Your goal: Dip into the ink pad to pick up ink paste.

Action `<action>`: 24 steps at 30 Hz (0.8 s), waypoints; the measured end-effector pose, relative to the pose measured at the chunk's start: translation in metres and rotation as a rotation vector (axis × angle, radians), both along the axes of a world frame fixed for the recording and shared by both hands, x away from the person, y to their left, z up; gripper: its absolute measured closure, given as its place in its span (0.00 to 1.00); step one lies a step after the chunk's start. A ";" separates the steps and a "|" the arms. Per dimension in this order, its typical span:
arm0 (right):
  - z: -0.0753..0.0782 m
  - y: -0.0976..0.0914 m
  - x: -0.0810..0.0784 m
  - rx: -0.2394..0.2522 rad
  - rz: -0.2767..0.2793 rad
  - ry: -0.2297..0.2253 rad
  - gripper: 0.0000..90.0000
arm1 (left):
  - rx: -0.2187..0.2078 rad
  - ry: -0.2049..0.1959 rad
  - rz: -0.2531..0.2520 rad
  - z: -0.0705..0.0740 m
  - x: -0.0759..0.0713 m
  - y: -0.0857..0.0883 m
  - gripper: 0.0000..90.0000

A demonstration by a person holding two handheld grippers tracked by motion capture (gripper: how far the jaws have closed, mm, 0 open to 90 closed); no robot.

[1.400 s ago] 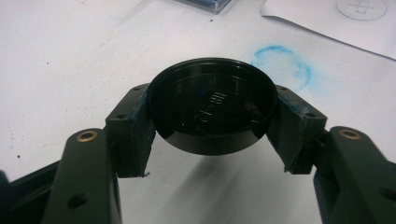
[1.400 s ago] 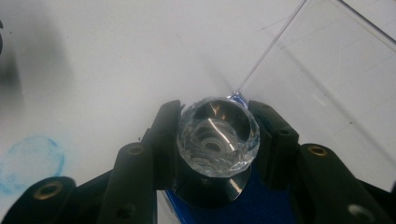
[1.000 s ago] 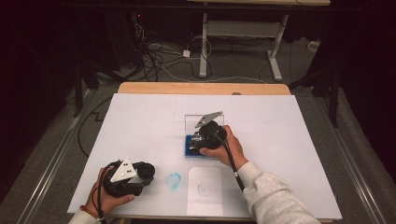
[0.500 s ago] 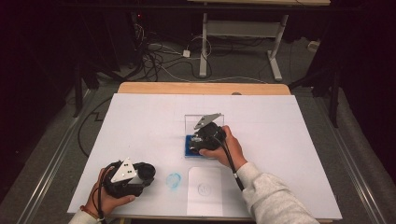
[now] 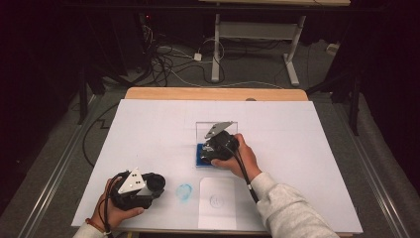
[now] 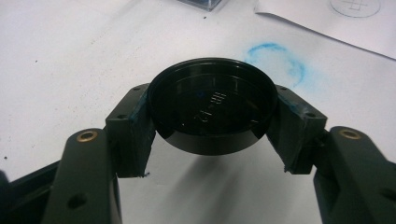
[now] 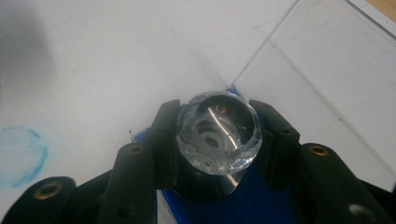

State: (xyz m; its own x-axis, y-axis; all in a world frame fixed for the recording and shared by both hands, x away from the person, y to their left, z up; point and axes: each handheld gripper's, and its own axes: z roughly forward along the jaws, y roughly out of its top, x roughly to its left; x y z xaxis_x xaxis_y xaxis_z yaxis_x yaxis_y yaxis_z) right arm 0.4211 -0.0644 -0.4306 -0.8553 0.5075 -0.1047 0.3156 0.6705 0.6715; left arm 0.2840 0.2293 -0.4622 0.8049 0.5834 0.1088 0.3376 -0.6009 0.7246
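In the left gripper view, my left gripper (image 6: 212, 116) is shut on a black round disc (image 6: 212, 100), held just above the white table. From above, that left gripper (image 5: 156, 183) sits at the near left. My right gripper (image 7: 217, 140) is shut on a clear faceted knob (image 7: 218, 130) with a black base, over a blue-lined box (image 7: 247, 200). In the high view the right gripper (image 5: 210, 151) hovers at the blue box (image 5: 199, 157), whose clear lid (image 5: 203, 130) stands upright behind it.
A smudged blue ring (image 5: 184, 191) marks the white table cover (image 5: 148, 129) between the hands. A white sheet (image 5: 217, 208) with a drawn circle lies near the front edge. The table's wooden far edge (image 5: 213, 93) shows, with cables and a desk frame beyond.
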 end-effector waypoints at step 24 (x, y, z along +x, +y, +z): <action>0.000 0.002 -0.001 -0.014 -0.010 -0.017 0.64 | -0.001 0.000 0.007 0.000 0.000 0.000 0.41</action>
State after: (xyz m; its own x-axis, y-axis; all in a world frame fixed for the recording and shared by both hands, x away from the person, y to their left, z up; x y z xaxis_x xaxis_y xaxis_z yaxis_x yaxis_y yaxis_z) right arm 0.4205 -0.0627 -0.4304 -0.8483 0.5144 -0.1258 0.3112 0.6765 0.6675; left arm 0.2840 0.2289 -0.4620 0.8008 0.5891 0.1086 0.3415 -0.5979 0.7251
